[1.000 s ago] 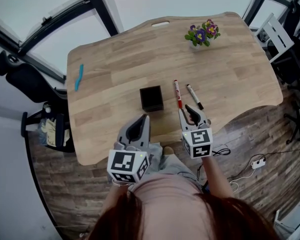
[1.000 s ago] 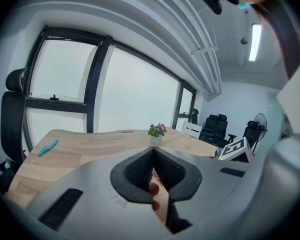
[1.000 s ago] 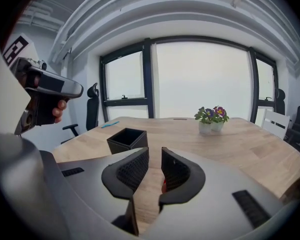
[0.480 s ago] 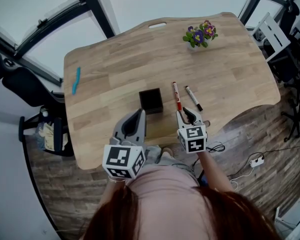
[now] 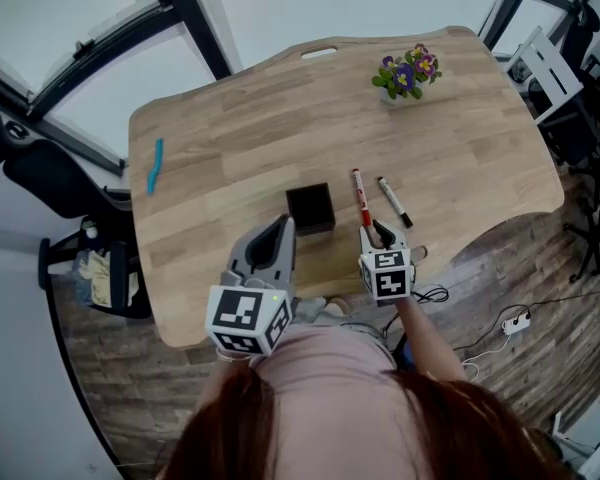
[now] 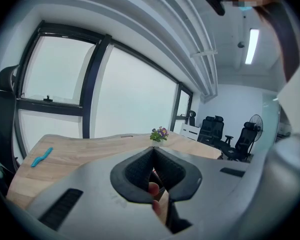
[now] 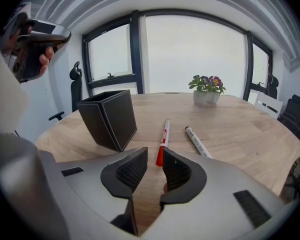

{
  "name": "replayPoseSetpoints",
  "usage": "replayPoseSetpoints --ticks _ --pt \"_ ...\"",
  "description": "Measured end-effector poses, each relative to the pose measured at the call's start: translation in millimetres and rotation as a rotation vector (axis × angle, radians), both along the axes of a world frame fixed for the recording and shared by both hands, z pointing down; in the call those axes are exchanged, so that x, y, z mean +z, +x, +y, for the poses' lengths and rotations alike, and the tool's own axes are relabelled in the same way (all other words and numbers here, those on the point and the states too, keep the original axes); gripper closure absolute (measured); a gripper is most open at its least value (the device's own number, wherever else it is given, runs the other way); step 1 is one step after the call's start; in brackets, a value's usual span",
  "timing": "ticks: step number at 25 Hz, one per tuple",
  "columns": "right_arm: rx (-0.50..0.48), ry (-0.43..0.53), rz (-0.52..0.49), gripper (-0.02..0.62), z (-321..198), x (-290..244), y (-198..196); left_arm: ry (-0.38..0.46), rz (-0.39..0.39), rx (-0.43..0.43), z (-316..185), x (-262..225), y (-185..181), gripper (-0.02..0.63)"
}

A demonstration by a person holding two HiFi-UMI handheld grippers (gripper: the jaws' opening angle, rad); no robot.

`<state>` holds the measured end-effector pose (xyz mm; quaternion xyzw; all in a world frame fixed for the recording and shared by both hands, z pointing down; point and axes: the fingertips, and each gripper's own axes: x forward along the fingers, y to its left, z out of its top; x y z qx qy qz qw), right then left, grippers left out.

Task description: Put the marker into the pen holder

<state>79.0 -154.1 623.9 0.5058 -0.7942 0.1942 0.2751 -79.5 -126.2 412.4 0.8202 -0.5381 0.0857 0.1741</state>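
A red marker (image 5: 360,196) (image 7: 163,138) lies on the wooden table (image 5: 230,128), right of the black square pen holder (image 5: 310,208) (image 7: 107,119). A black-capped white marker (image 5: 392,200) (image 7: 196,140) lies beside the red one. My right gripper (image 5: 377,233) (image 7: 153,156) hangs low over the red marker's near end. It is open and its jaws have just been opening. The red cap shows in the gap, and no pad presses on it. My left gripper (image 5: 283,226) (image 6: 153,151) hovers at the table's near edge before the holder, with its tips together and nothing in them.
A small pot of purple flowers (image 5: 407,73) (image 7: 206,90) stands at the far right of the table. A blue object (image 5: 156,164) (image 6: 41,157) lies at the far left. Office chairs (image 6: 217,131) stand beyond the table, and another chair (image 5: 40,168) is on the left.
My right gripper has sunk toward the near end of the red marker, and its jaws stand wider apart. My left gripper has shifted only slightly.
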Motion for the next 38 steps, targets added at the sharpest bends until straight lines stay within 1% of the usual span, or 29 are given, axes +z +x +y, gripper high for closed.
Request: replayPoseSetpoints --ticks 13,19,21,24,29,32,38 --pt "0.043 -0.104 0.063 0.509 -10 37 4 -0.016 0.006 -0.003 -15 6 -17 0.605" --pt "0.062 -0.121 0.078 0.508 -15 42 5 -0.018 0.011 -0.002 -22 8 -22 0.606" --pt "0.064 -0.13 0.074 0.508 -14 43 4 -0.015 0.014 0.001 -25 7 -22 0.605" --pt "0.069 -0.132 0.068 0.532 -14 43 3 -0.01 0.018 0.003 -29 7 -23 0.606" --pt "0.093 -0.184 0.035 0.54 -13 44 2 0.008 0.025 -0.023 -37 4 -34 0.606" --pt "0.083 -0.182 0.022 0.541 -12 44 4 0.013 0.026 -0.031 -39 3 -37 0.605" --pt "0.071 -0.123 0.017 0.543 -14 29 6 0.022 0.037 -0.023 -39 1 -34 0.605"
